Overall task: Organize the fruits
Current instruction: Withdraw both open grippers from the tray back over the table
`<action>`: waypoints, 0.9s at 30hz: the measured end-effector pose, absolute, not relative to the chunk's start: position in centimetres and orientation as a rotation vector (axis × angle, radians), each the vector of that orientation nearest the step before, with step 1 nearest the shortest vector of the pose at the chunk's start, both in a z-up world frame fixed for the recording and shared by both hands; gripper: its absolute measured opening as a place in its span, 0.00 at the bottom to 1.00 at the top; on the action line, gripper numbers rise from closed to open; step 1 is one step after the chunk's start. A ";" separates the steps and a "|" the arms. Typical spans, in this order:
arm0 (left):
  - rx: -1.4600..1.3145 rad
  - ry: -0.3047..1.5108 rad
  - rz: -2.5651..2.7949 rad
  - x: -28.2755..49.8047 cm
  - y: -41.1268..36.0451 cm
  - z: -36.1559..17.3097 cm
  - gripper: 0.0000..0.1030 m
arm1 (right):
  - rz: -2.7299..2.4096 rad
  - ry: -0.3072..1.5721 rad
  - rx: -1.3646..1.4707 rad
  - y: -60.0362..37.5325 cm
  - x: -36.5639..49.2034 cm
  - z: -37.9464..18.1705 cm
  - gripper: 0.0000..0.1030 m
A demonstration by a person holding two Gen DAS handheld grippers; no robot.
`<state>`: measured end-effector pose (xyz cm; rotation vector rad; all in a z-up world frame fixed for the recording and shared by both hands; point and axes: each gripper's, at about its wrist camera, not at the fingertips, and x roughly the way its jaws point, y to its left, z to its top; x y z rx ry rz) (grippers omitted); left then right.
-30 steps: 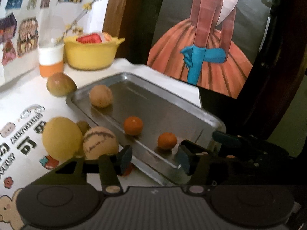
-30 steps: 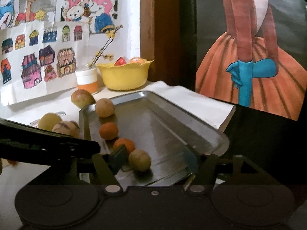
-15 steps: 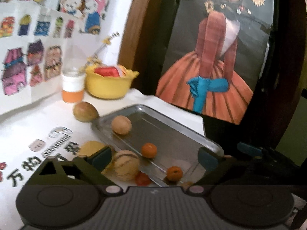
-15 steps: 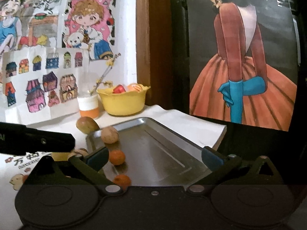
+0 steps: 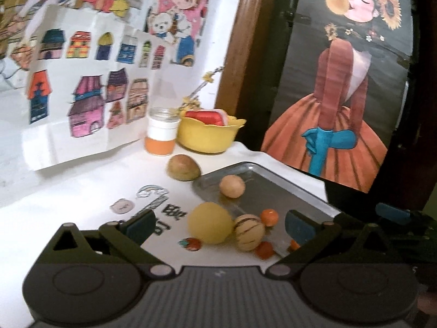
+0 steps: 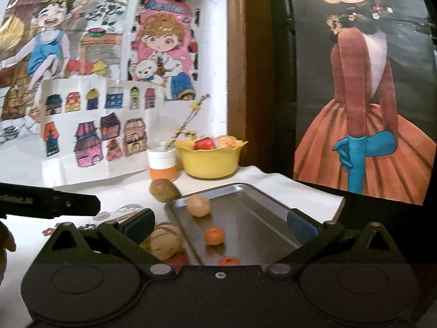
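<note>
Holding both claws wide open with nothing in them, above a white surface with fruit and a metal tray.

The left claw (image 5: 217,225) has its blue pads far apart, and past it a big yellow fruit (image 5: 210,227) and a striped melon (image 5: 249,231) sit side by side on the surface (image 5: 82,191), just beside the tray's (image 5: 314,199) near edge. The right claw (image 6: 220,224) is wide too and looks down at the tray. In the tray lie a tan round fruit (image 6: 198,205) near the far corner and two small oranges (image 6: 214,235) closer in. A green-brown mango (image 6: 164,190) rests on the surface, touching the tray's far corner. Behind it stand an orange and white jar (image 6: 162,164) and a yellow bowl (image 6: 210,161) with fruit inside.
</note>
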<state>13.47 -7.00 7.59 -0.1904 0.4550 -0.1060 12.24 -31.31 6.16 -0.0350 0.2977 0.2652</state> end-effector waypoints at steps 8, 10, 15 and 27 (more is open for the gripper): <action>-0.195 0.467 -0.073 11.8 -4.5 7.1 1.00 | 0.309 0.315 -0.054 -28.6 10.3 6.4 0.99; -0.196 0.470 -0.067 11.4 -4.0 6.9 1.00 | 0.316 0.320 -0.058 -28.1 9.9 6.5 0.99; -0.198 0.484 -0.054 10.4 -2.9 6.4 1.00 | 0.339 0.338 -0.076 -26.8 8.9 6.4 0.99; -0.165 0.549 -0.022 8.2 -0.1 4.8 1.00 | 0.403 0.395 -0.143 -23.4 6.7 5.6 0.99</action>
